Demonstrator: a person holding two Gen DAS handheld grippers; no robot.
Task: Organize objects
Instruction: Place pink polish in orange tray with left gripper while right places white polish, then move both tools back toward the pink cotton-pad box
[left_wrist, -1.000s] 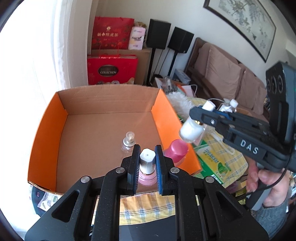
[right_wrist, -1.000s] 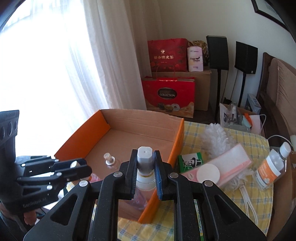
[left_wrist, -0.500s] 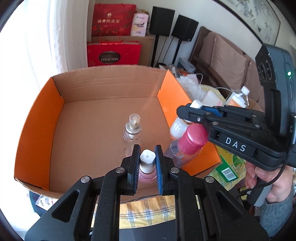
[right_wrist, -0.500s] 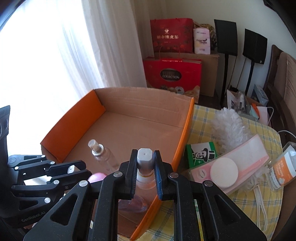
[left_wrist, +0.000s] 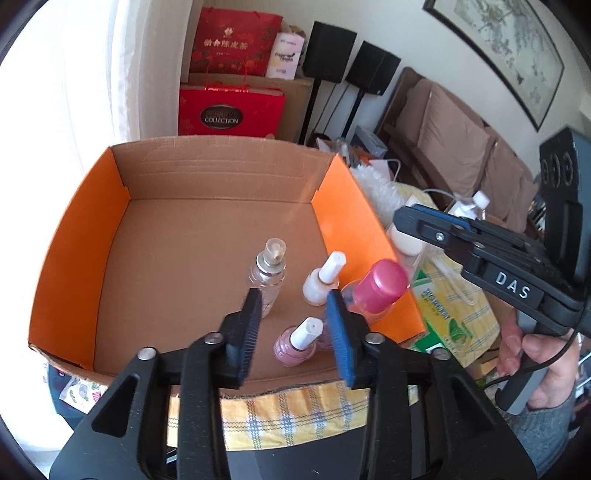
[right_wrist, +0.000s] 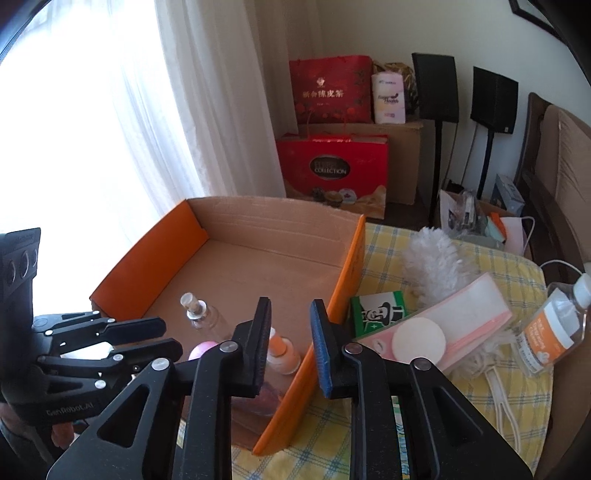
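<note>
An open cardboard box with orange walls (left_wrist: 70, 254) (right_wrist: 147, 254) holds several bottles. A pink nail polish bottle (left_wrist: 299, 341) stands at the box's near edge, just beyond my open left gripper (left_wrist: 293, 330). A pale peach polish bottle (left_wrist: 321, 284) (right_wrist: 282, 352) stands near the right wall, beside a pink-capped bottle (left_wrist: 380, 286) (right_wrist: 203, 349) and a clear spray bottle (left_wrist: 269, 269) (right_wrist: 197, 310). My right gripper (right_wrist: 288, 345) is open and empty above the box's right wall; it also shows in the left wrist view (left_wrist: 417, 225).
On the yellow checked cloth (right_wrist: 465, 391) right of the box lie a green packet (right_wrist: 378, 312), a pink pack with a round pad (right_wrist: 447, 326), a white duster (right_wrist: 434, 266) and an orange-labelled bottle (right_wrist: 554, 328). Red gift bags (right_wrist: 332, 170) and speakers stand behind.
Both grippers have opened and let go of their bottles, which now stand in the box. Both grippers have pulled back and up a little.
</note>
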